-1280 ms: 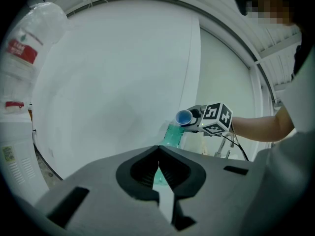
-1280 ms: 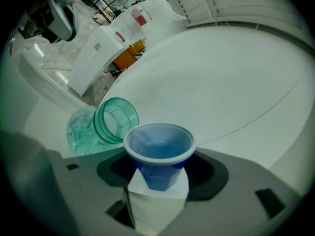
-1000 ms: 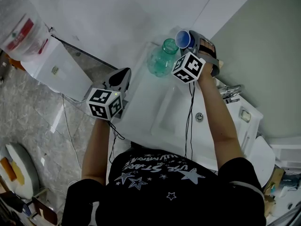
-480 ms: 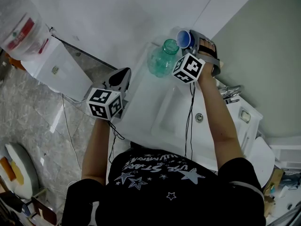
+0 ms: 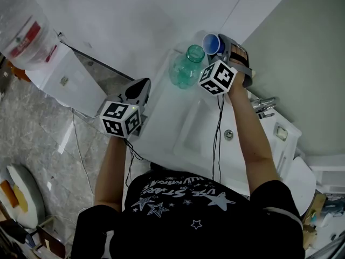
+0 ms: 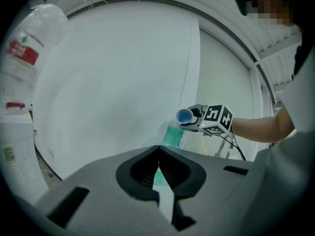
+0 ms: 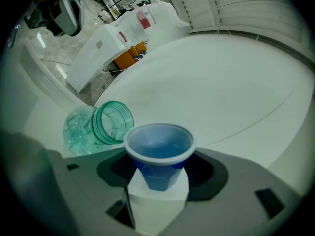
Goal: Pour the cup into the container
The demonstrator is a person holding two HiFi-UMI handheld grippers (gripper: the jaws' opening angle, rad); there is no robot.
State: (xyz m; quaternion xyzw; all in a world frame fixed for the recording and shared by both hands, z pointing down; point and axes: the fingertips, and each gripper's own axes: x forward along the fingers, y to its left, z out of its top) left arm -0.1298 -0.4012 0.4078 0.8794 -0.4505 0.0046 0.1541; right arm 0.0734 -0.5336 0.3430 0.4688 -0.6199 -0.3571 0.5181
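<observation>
Right tongs: my right gripper (image 7: 158,183) is clenched on a small blue plastic cup (image 7: 159,149), with the jaws pressing its lower body.
Cup: tipped on its side, mouth turned toward my left, just above and beside the jar's mouth.
Container: a clear green glass jar (image 5: 186,68), open-topped, stands upright on the white washbasin counter (image 5: 161,109) near the wall.
Left tongs: my left gripper (image 6: 158,170) is closed on nothing, jaw tips meeting, well apart from the jar.

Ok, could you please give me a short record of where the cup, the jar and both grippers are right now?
green glass jar: upright on the white counter, open
blue cup: held by the right gripper, tipped sideways, by the jar's mouth and slightly higher
left gripper: shut, empty, off to the side
pour: no stream visible
</observation>
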